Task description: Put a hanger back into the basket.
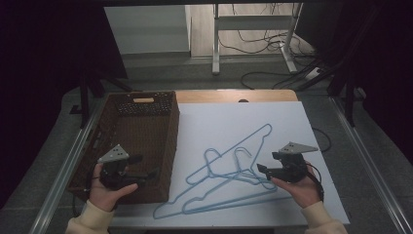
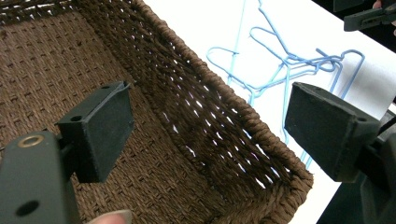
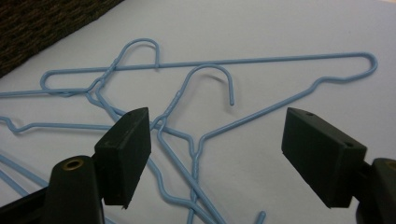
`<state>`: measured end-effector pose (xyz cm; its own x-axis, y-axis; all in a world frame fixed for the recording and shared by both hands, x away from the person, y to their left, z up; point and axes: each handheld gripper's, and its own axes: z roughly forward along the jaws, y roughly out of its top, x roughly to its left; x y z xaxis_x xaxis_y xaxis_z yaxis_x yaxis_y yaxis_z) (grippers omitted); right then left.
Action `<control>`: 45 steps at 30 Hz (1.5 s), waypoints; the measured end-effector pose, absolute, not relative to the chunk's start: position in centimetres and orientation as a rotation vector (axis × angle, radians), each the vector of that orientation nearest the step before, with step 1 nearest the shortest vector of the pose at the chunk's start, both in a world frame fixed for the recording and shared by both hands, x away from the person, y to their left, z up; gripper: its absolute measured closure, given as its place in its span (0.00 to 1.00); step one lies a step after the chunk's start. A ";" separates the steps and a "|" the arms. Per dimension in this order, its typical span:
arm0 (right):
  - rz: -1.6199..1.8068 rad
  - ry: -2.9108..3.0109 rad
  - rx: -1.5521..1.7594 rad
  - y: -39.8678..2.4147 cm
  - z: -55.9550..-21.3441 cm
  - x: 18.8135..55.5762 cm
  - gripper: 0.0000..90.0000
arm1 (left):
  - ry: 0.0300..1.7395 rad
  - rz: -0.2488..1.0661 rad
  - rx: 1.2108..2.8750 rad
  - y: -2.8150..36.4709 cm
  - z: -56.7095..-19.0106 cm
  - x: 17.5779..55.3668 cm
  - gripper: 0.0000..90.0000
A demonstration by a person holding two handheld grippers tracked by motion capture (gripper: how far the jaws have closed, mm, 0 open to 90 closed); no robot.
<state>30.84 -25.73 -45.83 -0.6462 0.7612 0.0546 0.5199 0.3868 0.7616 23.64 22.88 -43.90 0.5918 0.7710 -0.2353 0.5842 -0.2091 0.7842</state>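
White counter (image 1: 292,126) carries tangled blue wire hangers (image 1: 229,170) beside a wicker basket (image 1: 146,105). Both grippers, left (image 1: 146,174) and right (image 1: 263,168), have fingers wide apart, empty; interlocked hooks could drag neighbours along.

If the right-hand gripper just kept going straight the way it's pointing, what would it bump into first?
Most likely the tangle of light blue wire hangers on the white tabletop; the open right gripper points down at them, though depth is hard to judge.
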 end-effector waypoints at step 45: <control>0.851 2.563 1.239 -16.3 -49.7 37.3 0.54 | 1.088 0.253 1.914 22.7 -43.8 23.7 0.17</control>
<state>37.31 -16.28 -49.67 -0.6401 0.7629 0.0909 0.6656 0.4916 0.5615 23.66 22.74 -43.78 0.5932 0.7702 -0.2342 0.5876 -0.2154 0.7800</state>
